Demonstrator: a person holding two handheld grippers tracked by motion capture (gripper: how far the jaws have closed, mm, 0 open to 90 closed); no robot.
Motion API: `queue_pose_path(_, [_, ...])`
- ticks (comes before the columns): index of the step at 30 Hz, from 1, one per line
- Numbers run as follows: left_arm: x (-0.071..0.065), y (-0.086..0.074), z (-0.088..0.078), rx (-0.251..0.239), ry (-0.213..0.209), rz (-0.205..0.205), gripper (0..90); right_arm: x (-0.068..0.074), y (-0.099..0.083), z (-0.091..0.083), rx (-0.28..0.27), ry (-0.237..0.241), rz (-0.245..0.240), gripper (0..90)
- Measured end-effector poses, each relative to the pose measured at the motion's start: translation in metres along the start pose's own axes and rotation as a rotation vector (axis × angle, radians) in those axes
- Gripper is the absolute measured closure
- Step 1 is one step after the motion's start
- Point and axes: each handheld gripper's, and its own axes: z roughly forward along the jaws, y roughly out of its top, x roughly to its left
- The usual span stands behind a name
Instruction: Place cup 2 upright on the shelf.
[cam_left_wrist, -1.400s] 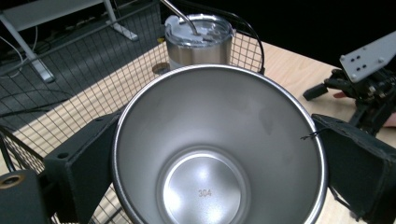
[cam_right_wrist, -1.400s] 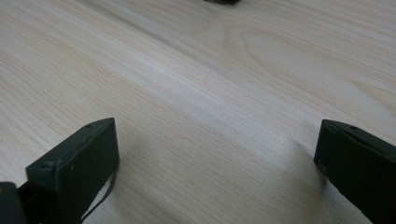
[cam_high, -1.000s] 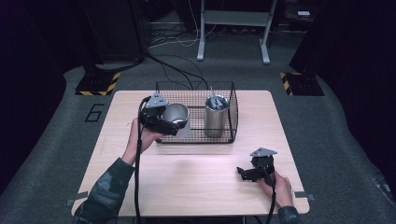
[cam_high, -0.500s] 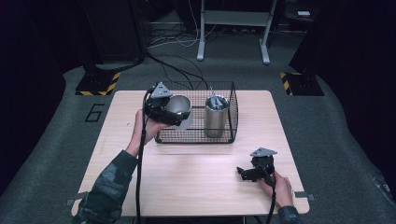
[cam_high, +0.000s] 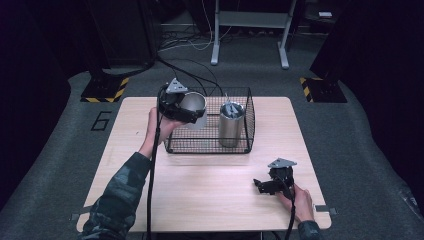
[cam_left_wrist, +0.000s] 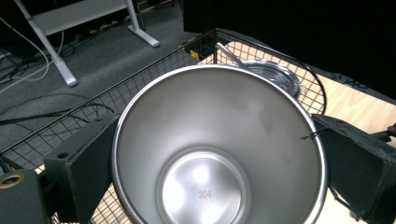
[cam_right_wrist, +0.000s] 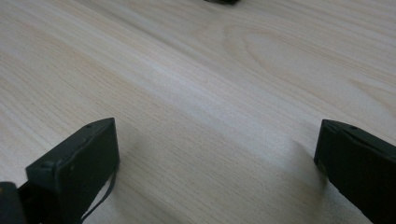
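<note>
Left gripper (cam_high: 186, 111), jaws clamped on a shiny steel cup (cam_high: 194, 107), holds it tilted over the left end of the black wire basket (cam_high: 210, 145) nr the pale wooden table's (cam_high: 210, 200) far edge; rim could catch wire, or cup may slip. Right gripper (cam_high: 265, 185) rests nr front right corner, jaws apart.

You stand at a pale wooden bench (cam_high: 210, 200) on grey carpet (cam_high: 350, 130). Beyond it you see a white metal frame (cam_high: 250, 20), loose cables (cam_high: 185, 42), yellow-black hazard tape (cam_high: 105, 89) and dark surroundings.
</note>
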Motion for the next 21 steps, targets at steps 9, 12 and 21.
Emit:
queue_pose_path(9, [0.012,0.001,0.021,0.027,0.008,-0.021,6.1,0.000,0.000,0.000,-0.003,-0.002,0.006,0.0])
queue_pose_path(12, [0.015,-0.001,0.028,0.034,0.010,-0.031,6.1,0.000,0.000,0.000,-0.003,-0.002,0.006,0.0])
queue_pose_path(21, [0.022,-0.009,0.047,0.079,0.011,-0.056,6.1,0.000,0.000,0.000,-0.003,-0.002,0.006,0.0])
